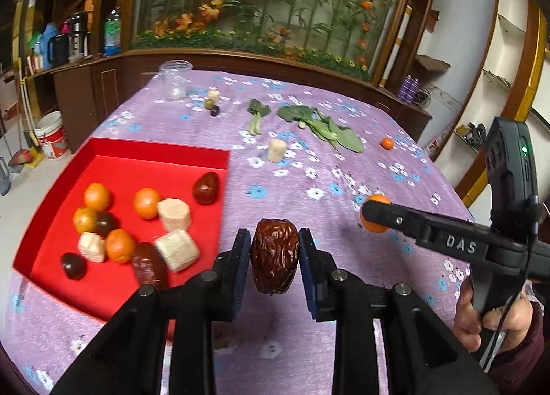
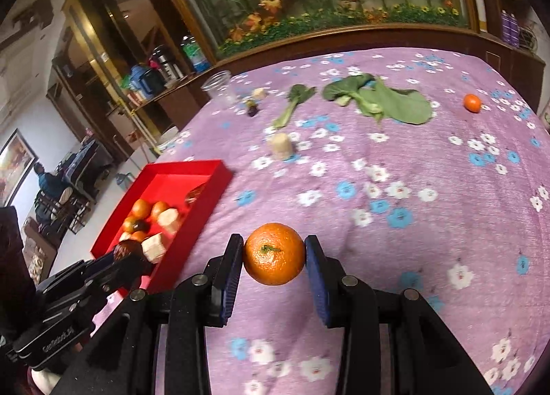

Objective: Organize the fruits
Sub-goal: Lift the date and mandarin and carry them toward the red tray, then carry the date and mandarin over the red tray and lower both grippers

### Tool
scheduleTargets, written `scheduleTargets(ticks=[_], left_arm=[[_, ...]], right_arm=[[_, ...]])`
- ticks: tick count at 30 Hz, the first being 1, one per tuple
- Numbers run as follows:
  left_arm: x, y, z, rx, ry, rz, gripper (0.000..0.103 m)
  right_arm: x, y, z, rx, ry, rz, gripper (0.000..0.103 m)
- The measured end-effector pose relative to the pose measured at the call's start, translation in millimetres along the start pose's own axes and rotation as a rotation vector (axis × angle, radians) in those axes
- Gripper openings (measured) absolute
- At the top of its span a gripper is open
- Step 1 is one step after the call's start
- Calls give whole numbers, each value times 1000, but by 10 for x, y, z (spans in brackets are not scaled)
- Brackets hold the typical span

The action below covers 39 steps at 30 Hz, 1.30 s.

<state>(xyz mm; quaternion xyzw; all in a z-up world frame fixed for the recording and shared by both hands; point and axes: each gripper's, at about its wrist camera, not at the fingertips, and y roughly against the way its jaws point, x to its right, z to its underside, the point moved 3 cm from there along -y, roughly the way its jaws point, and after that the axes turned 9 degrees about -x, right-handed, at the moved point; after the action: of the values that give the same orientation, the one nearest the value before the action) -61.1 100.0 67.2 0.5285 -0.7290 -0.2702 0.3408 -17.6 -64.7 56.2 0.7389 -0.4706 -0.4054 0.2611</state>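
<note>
My left gripper (image 1: 274, 259) is shut on a wrinkled brown date (image 1: 275, 254), held above the purple cloth just right of the red tray (image 1: 161, 154). The tray holds several small oranges, pale cut chunks and dark fruits. My right gripper (image 2: 274, 256) is shut on a small orange (image 2: 274, 253), held above the cloth; it shows in the left wrist view (image 1: 375, 214) at the right. The left gripper with its date (image 2: 127, 250) shows at the tray's near corner in the right wrist view. A loose orange (image 2: 472, 102) lies far right.
On the cloth lie green leafy vegetables (image 2: 385, 99), a smaller stalk (image 2: 292, 103), a pale chunk (image 2: 281, 146), a clear jar (image 2: 220, 87) and small items (image 2: 254, 101) beside it. A wooden cabinet with a flower display stands behind the table.
</note>
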Motion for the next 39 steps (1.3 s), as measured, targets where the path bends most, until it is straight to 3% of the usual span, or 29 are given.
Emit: scheduleTargets(ticks=[10, 19, 39], left_arm=[[-300, 249, -14, 64, 36, -95, 27], [-502, 343, -19, 96, 31, -243, 27], [-1066, 202, -35, 50, 116, -345, 27]], right_arm=[[-540, -25, 29, -1, 81, -53, 40], [-914, -184, 32, -31, 144, -88, 40], [-1314, -597, -98, -102, 226, -110, 40]])
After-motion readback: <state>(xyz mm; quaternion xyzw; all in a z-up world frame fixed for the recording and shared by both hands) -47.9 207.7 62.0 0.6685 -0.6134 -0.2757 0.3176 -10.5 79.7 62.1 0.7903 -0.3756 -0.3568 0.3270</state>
